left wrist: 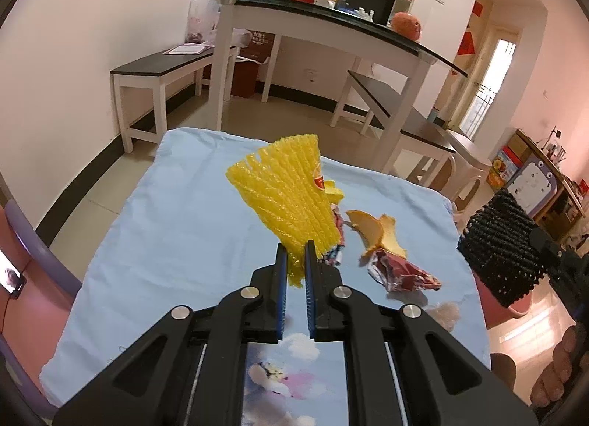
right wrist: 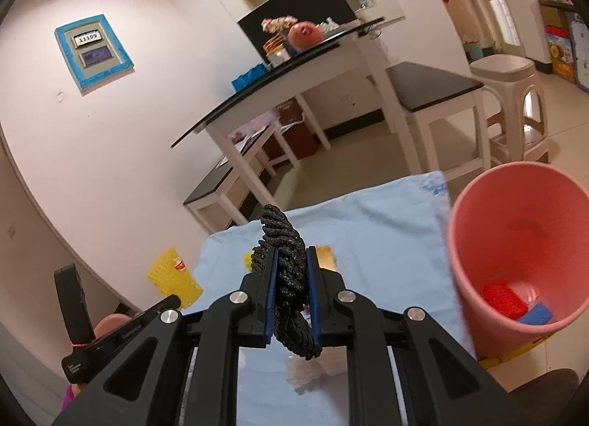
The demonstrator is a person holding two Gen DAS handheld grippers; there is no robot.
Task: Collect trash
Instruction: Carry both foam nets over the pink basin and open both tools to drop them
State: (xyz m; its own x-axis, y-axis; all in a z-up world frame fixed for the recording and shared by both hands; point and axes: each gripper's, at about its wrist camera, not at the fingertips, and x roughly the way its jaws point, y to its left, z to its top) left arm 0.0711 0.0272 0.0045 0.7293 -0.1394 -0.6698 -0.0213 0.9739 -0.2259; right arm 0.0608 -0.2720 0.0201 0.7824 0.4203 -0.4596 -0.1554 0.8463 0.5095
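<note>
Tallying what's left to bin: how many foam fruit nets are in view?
2. The yellow foam net is clamped in the left hand-held gripper; the black foam net in the right hand-held gripper. Others may lie hidden.

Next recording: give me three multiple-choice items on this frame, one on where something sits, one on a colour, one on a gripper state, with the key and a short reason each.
1. Where is the pink bin?
A. On the blue cloth
B. Off the cloth's edge, on the right gripper's side
C. On the glass-topped table

2. What colour is the foam net in the left gripper?
A. Yellow
B. Green
C. White

3. What is the right gripper doing?
A. Open, holding nothing
B. Shut on an orange peel
C. Shut on the black foam net

Key:
1 B: the right wrist view shows the bin beyond the edge of the blue cloth, with red and blue pieces already inside.
2 A: the net fans out bright yellow above the left fingers.
3 C: the black mesh is squeezed between the two blue pads; the orange peel lies on the cloth.
</note>
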